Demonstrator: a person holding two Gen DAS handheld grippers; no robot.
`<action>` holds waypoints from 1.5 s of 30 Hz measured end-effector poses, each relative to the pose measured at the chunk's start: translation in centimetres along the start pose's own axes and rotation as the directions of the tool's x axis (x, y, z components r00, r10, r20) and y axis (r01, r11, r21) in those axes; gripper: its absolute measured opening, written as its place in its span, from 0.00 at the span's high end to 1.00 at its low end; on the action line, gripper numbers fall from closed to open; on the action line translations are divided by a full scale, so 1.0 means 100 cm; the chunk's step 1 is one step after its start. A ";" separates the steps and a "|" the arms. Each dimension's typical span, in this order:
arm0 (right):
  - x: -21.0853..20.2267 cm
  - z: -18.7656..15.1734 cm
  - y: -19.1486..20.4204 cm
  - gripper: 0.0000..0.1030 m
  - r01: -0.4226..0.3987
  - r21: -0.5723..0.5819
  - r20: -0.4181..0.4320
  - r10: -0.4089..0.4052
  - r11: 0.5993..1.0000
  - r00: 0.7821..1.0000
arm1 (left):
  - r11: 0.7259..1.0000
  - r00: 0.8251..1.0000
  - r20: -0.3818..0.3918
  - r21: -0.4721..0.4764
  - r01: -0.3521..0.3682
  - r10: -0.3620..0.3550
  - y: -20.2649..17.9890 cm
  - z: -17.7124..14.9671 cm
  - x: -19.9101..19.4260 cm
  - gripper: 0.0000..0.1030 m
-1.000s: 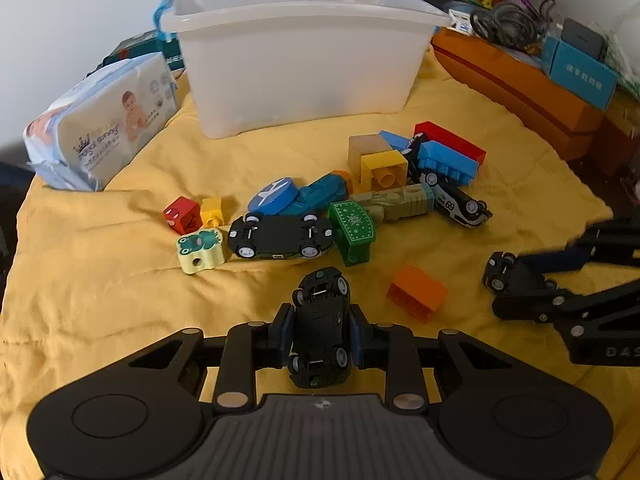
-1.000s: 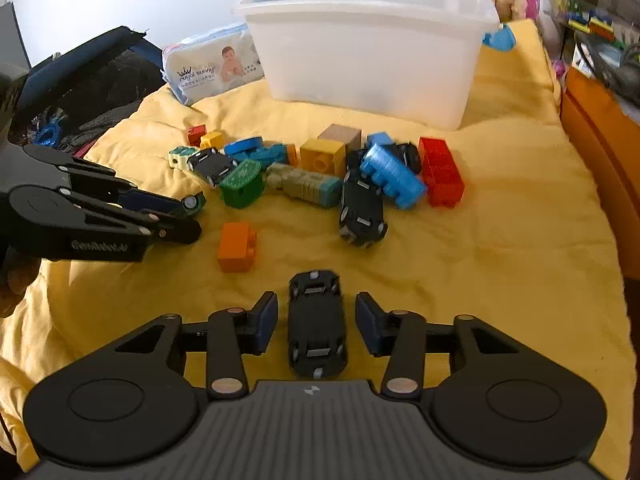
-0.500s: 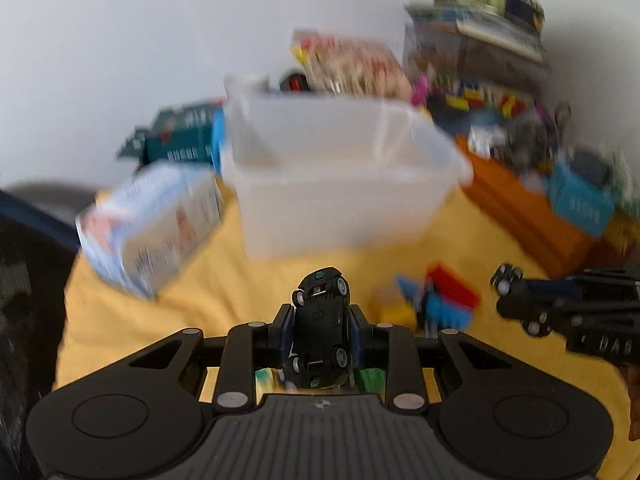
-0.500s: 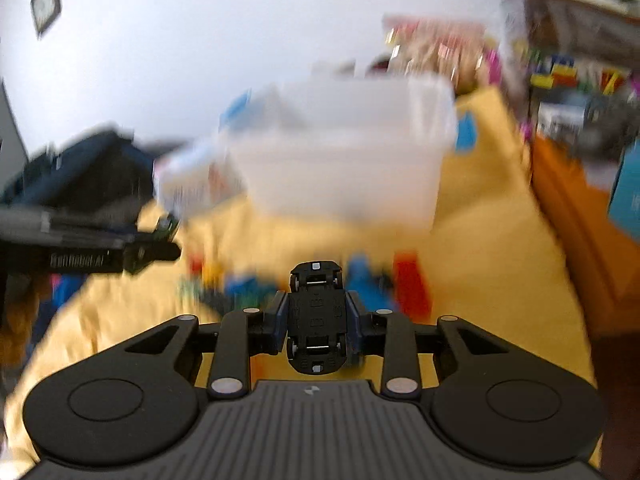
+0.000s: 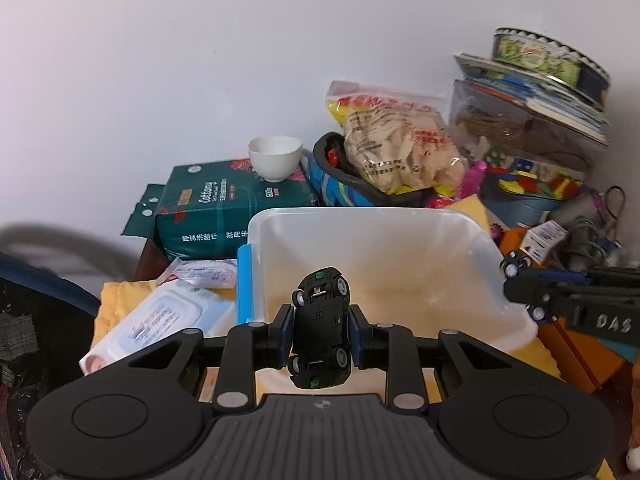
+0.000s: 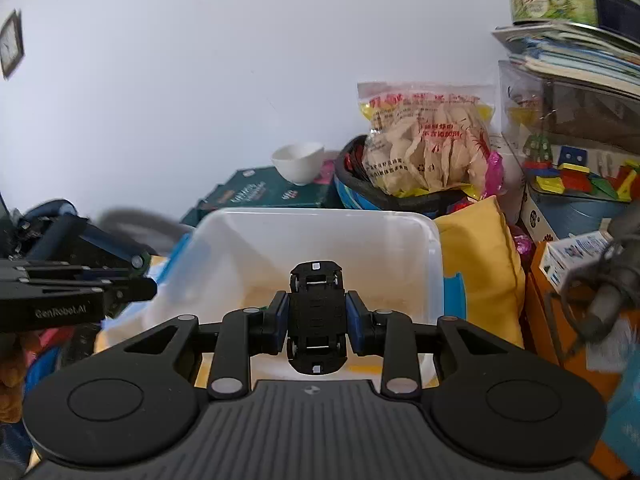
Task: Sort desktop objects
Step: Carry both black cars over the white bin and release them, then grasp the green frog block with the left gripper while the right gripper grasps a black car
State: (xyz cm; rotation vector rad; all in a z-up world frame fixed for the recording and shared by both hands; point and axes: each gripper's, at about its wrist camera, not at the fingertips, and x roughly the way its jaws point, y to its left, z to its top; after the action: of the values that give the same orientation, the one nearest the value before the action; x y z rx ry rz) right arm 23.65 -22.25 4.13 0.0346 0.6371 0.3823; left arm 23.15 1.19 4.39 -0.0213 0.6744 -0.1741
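Likely a home — baby wipes (image 5: 160,322), snack bag (image 5: 394,142), toy blocks (image 6: 576,178).

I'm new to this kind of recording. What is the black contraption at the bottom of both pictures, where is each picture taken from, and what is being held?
There is no robot here: a person carries a hand-held two-finger tool in each hand, and each tool has a wide-angle camera looking forward along its fingers. The black shape at the bottom is the tool's own body.

One picture comes from the left tool, which is shut on a black toy car, underside facing the camera. The other comes from the right tool, shut on a second black toy car.

Both are held at the white plastic bin, and each camera sees the other tool at the picture's edge. Behind the bin stand a white bowl on a green box and a snack bag.
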 end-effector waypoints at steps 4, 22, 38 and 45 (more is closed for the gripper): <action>0.026 0.008 0.001 0.55 0.012 -0.018 -0.029 -0.012 1.000 1.000 | 1.000 0.999 -0.040 0.003 -0.025 0.026 0.002 0.007 0.026 0.51; -0.039 -0.146 0.018 0.36 0.014 -0.043 -0.104 -0.019 0.999 0.994 | 0.994 0.991 -0.130 0.105 -0.030 0.043 0.033 -0.142 -0.022 0.48; -0.002 -0.195 0.014 0.57 0.044 -0.006 -0.249 -0.044 0.999 0.968 | 0.985 0.977 -0.199 0.168 -0.041 0.074 0.023 -0.195 0.016 0.52; 0.008 -0.193 0.011 0.58 0.043 0.028 -0.253 -0.034 0.999 0.967 | 0.992 0.979 -0.197 0.126 -0.024 0.049 0.025 -0.192 0.022 0.55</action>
State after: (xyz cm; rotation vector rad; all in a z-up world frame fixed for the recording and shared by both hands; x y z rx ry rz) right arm 12.54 -22.62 -11.74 0.0047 0.8954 0.3412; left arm 13.22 3.99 -12.19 0.1286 0.8632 -0.1840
